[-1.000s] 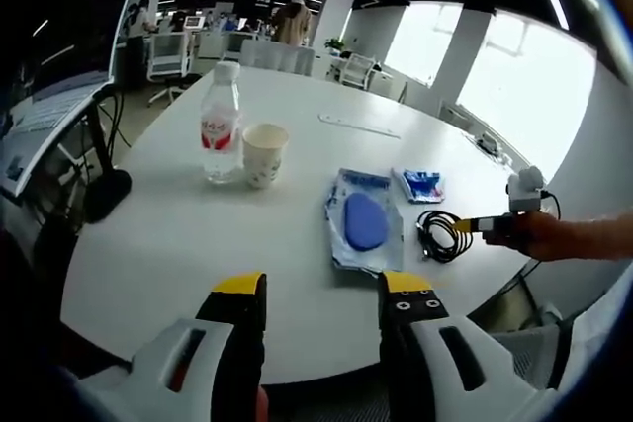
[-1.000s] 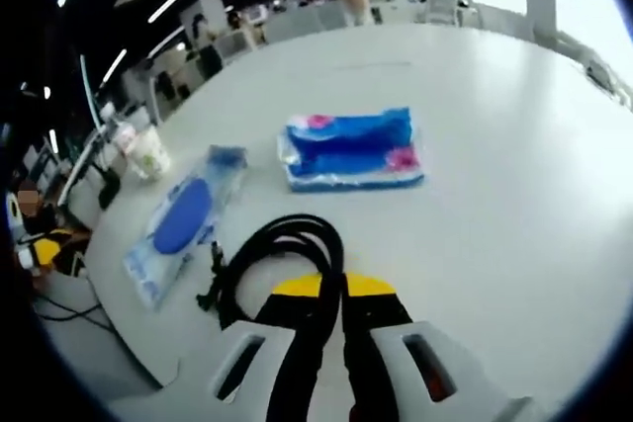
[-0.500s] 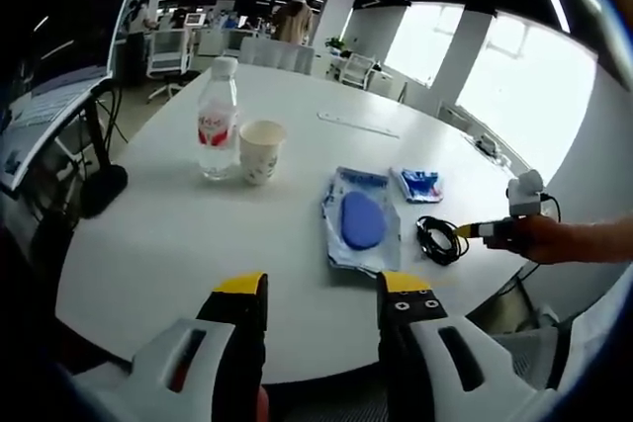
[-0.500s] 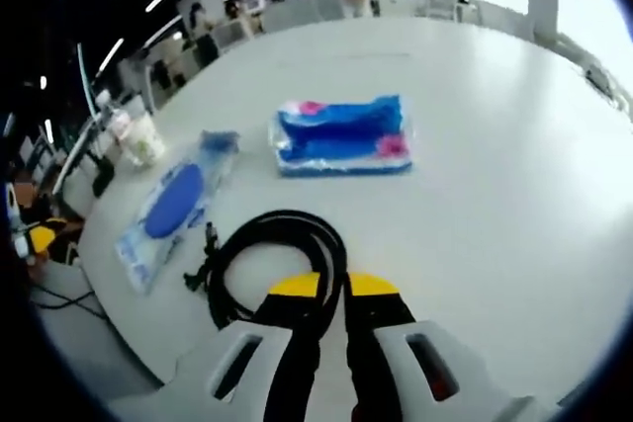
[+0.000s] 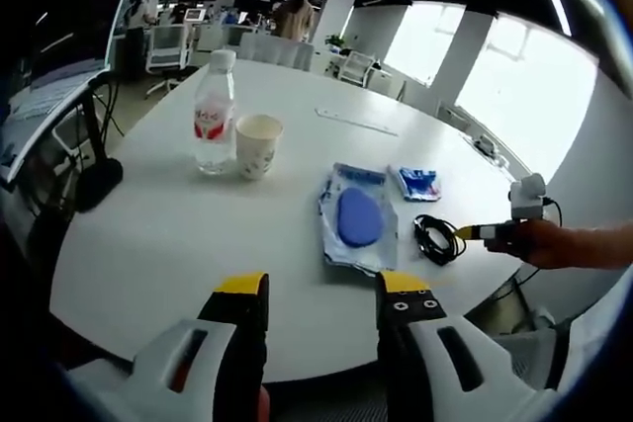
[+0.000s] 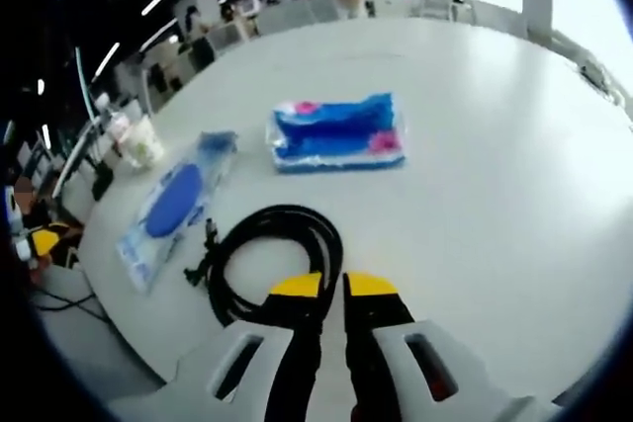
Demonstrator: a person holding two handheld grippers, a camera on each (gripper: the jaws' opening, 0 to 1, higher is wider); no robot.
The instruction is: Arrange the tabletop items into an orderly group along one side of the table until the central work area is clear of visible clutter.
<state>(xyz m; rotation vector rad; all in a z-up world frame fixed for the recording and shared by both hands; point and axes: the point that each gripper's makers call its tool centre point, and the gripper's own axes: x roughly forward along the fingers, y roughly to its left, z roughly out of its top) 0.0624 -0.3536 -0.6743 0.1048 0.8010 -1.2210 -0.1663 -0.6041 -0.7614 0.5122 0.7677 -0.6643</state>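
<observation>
My right gripper [image 6: 332,286] clamped on the black cable coil [image 6: 269,254], my left gripper [image 5: 313,288] wide open — over the white table's [image 5: 168,234] edge.

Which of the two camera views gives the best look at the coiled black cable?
The right gripper view: the black cable lies large and close, its loop just beyond the right gripper, whose fingers are closed on it. In the left gripper view the cable is small and far, beside the clear packet.
</observation>
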